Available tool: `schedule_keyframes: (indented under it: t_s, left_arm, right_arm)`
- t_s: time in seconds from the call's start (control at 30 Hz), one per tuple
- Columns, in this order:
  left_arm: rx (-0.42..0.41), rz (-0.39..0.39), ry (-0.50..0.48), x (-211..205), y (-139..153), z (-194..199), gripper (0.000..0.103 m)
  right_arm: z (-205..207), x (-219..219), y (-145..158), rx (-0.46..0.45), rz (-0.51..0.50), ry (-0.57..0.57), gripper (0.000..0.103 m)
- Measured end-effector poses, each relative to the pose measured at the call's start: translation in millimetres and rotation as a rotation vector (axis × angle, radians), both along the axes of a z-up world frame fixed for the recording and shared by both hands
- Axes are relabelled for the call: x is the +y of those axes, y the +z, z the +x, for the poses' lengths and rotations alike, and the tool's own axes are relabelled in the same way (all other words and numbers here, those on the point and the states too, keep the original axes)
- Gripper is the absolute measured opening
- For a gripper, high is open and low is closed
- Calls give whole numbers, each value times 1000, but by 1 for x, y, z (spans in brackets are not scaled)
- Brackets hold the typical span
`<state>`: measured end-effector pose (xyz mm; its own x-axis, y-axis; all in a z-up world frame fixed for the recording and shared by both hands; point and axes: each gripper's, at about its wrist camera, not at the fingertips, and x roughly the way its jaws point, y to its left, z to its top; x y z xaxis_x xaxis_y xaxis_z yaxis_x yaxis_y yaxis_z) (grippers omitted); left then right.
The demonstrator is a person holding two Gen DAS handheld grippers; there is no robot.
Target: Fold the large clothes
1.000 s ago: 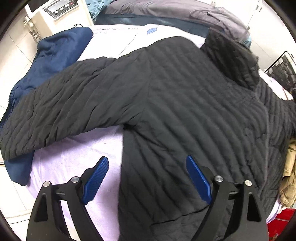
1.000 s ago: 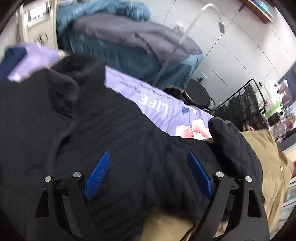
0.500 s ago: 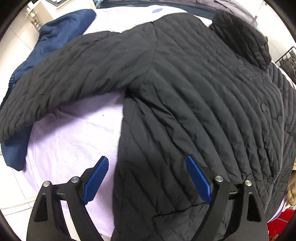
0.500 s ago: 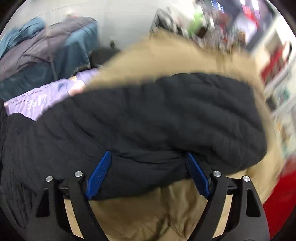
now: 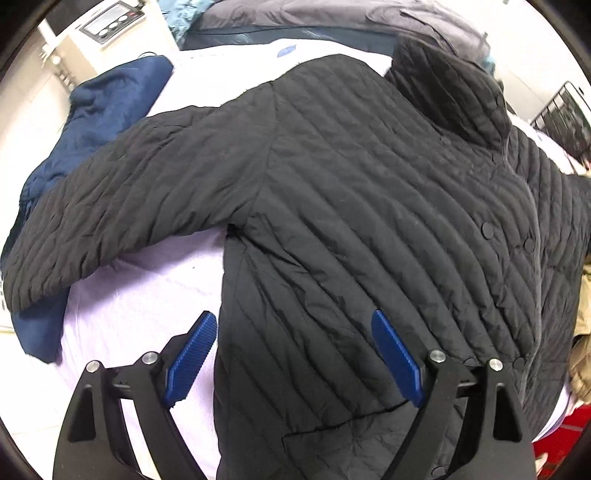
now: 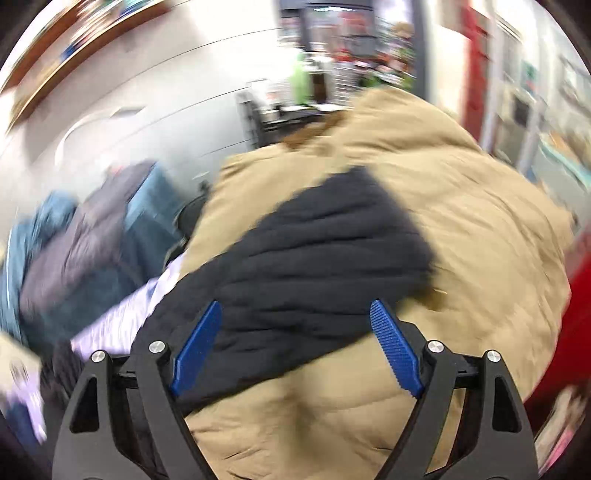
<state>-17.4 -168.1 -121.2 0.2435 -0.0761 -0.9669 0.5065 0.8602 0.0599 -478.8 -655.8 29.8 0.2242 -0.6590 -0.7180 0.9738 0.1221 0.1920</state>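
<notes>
A black quilted jacket [image 5: 369, 206] lies spread front-up on a lilac sheet [image 5: 147, 295], its collar at the far right and one sleeve [image 5: 122, 206] stretched out to the left. My left gripper [image 5: 293, 354] is open and empty above the jacket's lower left edge. In the blurred right wrist view, the jacket's other sleeve [image 6: 314, 266] lies across a tan padded coat [image 6: 461, 229]. My right gripper [image 6: 295, 347] is open and empty just above that sleeve.
A navy garment [image 5: 96, 122] lies under the left sleeve at the sheet's left edge. Grey and teal bedding [image 5: 332, 14] is piled at the back. A white machine [image 5: 107, 26] stands back left. A black wire rack [image 5: 565, 118] is at the right.
My right gripper has swung right, from over the jacket's body to over its sleeve end on the tan coat. My left gripper has stayed open over the lower left edge, with the view shifting a little.
</notes>
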Motion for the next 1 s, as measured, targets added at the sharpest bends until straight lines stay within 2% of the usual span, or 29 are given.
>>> schedule_keyframes:
  t_s: [0.07,0.17,0.27,0.4,0.43,0.47,0.6,0.67,0.7,0.77,0.9,1.0]
  left_arm:
    - [-5,1,13,3,2,-2,84]
    - [-28,29,3,5,3,-15,84]
    - [-22,38,-21,4,-2,-21,85]
    - [-12,33,-61,-4,-6,-28,85]
    - [-12,32,-73,-8,-4,-32,85]
    - [-13,31,-85,-11,-3,-35,85]
    - [-43,45,-158,-27,2,-48,85]
    - [-73,66,-204,-33,4,-55,85]
    - [-79,72,-219,-34,4,-56,85]
    - [-86,80,-239,-35,4,-60,85]
    - [-79,70,-224,-29,5,-61,85]
    - [-78,67,-204,-22,5,-55,85]
  right_arm:
    - [-28,-9,-8,-63,56,-90,82]
    - [-50,-17,-19,-162,99,-147,82]
    - [-57,-25,-26,-228,114,-153,76]
    - [-52,-30,-23,-261,109,-135,70]
    - [-49,-34,-23,-267,108,-129,67]
    - [-48,-35,-25,-272,113,-129,58]
    - [-51,-43,-38,-324,128,-139,48]
    - [-53,-46,-47,-360,153,-149,32]
    - [-53,-46,-49,-371,157,-148,29]
    - [-49,-44,-45,-372,143,-128,15]
    - [-29,-31,-13,-350,58,-40,9]
    - [5,-14,21,-354,0,82,7]
